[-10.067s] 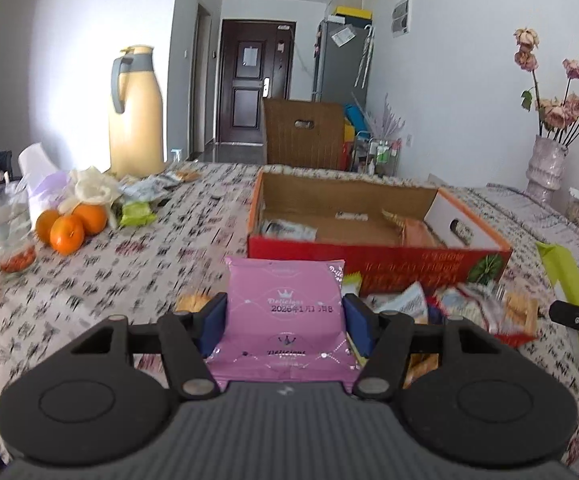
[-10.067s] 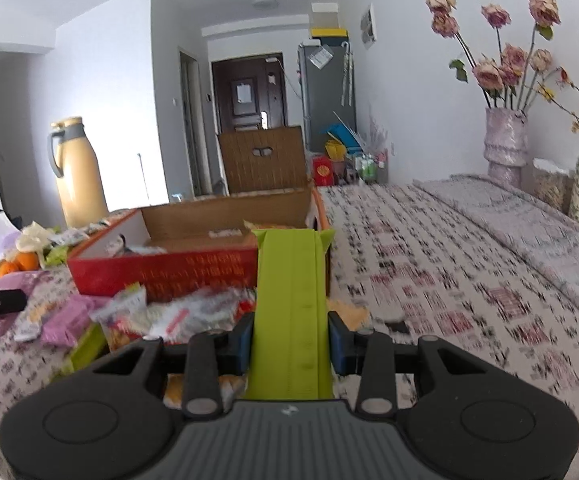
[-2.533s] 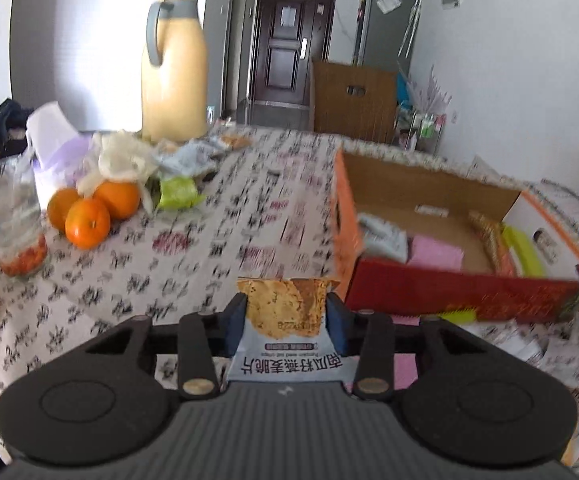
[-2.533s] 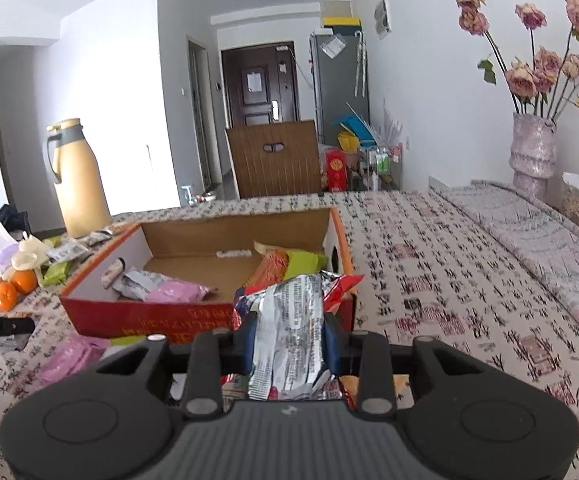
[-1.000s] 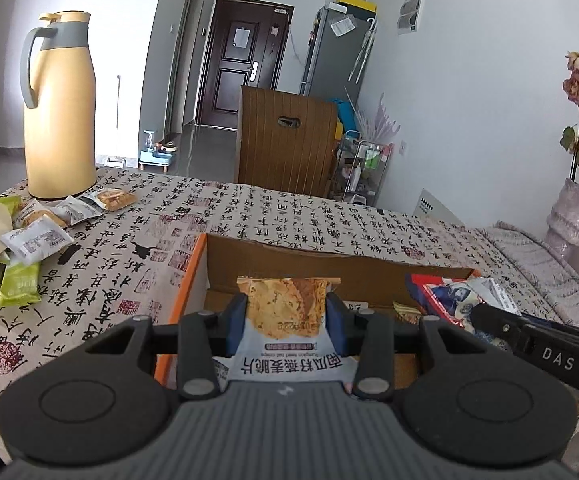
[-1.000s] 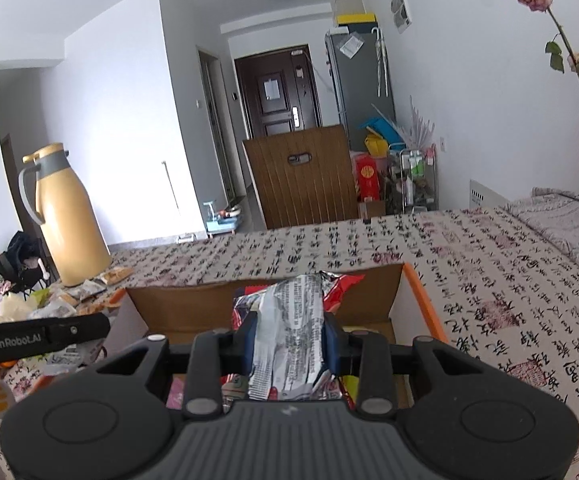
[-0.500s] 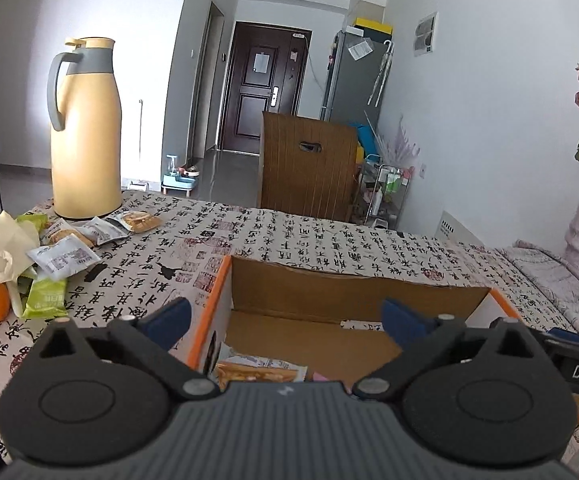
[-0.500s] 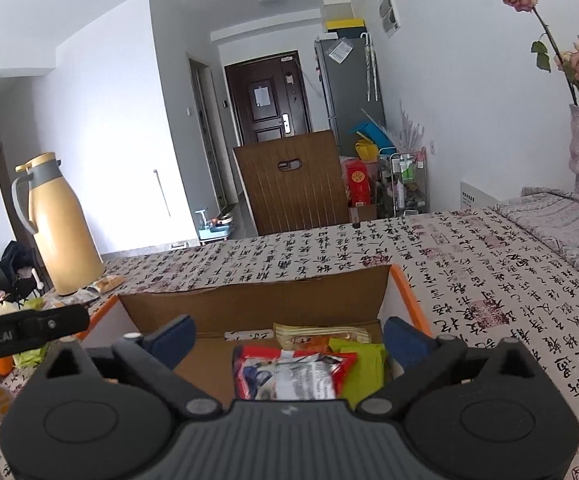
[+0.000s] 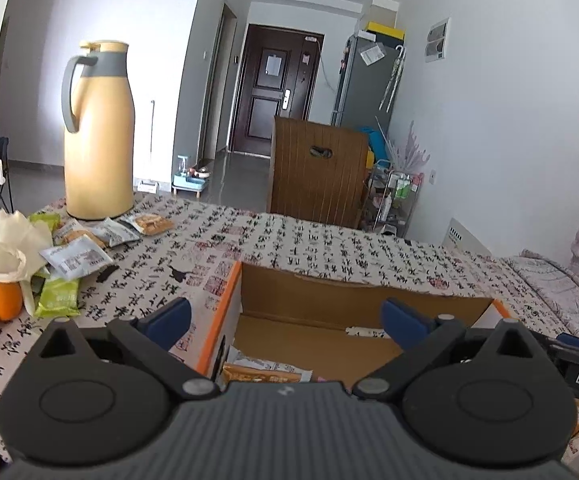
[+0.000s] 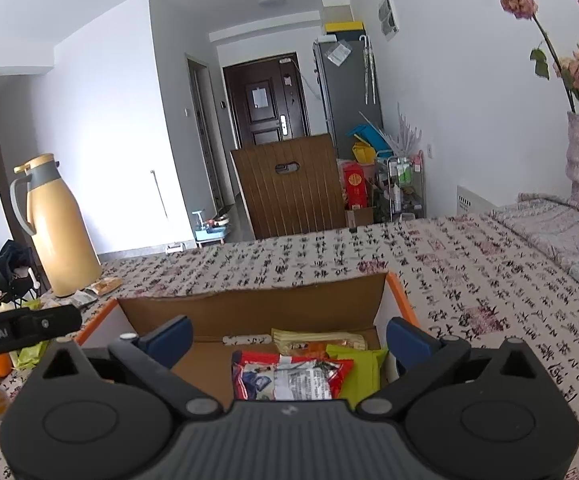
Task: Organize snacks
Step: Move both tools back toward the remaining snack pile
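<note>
A red-and-silver snack packet (image 10: pixel 289 380) and green pouch (image 10: pixel 359 368) lie flat inside the orange-rimmed cardboard box (image 10: pixel 249 310).

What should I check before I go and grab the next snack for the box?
1. Left tongs open and holding nothing: ok.
2. Right tongs open and holding nothing: ok.
3. Orange cracker packet lying inside the cardboard box: ok.
4. Red and silver packet lying inside the box, beside the green packet: ok.
5. Loose snacks left near the yellow thermos: not ok.
6. Room left in the box: cannot tell.
</note>
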The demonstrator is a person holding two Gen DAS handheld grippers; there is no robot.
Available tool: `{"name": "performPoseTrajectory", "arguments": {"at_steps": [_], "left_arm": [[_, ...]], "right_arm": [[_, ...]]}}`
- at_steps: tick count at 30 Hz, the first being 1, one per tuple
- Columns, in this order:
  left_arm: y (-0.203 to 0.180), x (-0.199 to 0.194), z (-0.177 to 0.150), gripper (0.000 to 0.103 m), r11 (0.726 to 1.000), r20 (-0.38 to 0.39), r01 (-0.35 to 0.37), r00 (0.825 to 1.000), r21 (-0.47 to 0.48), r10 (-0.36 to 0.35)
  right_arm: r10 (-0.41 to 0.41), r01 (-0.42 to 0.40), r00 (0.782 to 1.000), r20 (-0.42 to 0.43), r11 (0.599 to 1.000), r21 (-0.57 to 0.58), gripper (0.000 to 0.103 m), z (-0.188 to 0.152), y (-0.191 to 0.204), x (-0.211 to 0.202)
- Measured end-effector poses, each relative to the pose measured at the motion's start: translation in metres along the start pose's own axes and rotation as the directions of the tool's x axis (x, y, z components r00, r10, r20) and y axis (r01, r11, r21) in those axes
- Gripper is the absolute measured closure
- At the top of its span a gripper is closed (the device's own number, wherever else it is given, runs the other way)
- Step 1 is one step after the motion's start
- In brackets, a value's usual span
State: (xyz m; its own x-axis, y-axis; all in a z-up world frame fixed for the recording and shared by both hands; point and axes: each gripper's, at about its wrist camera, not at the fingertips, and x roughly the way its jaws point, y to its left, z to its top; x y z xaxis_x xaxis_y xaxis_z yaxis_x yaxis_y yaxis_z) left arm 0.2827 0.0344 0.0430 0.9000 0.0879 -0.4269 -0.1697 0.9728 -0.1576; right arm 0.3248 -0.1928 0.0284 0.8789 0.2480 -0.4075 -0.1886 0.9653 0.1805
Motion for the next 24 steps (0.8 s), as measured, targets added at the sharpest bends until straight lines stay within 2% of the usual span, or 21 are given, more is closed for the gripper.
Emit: {"name": "performPoseTrajectory", "arguments": {"at_steps": [10,24], "left_arm": [[-0.005,-0.038,0.004,0.0,1.0,0.037,0.003,0.999,0.022,-0.004],[0.003,-0.089,-0.016,0.0,0.999,0.045,-0.004,0.999,0.048,0.002]], "right_arm": [[-0.01,0.01,1.0,0.03,1.0,-0.015,0.0,0.003,0.001,-0.036],[-0.009,0.011,0.999,0.031,0.999,-0.036,0.0,-0.017,0.001,-0.093]]}}
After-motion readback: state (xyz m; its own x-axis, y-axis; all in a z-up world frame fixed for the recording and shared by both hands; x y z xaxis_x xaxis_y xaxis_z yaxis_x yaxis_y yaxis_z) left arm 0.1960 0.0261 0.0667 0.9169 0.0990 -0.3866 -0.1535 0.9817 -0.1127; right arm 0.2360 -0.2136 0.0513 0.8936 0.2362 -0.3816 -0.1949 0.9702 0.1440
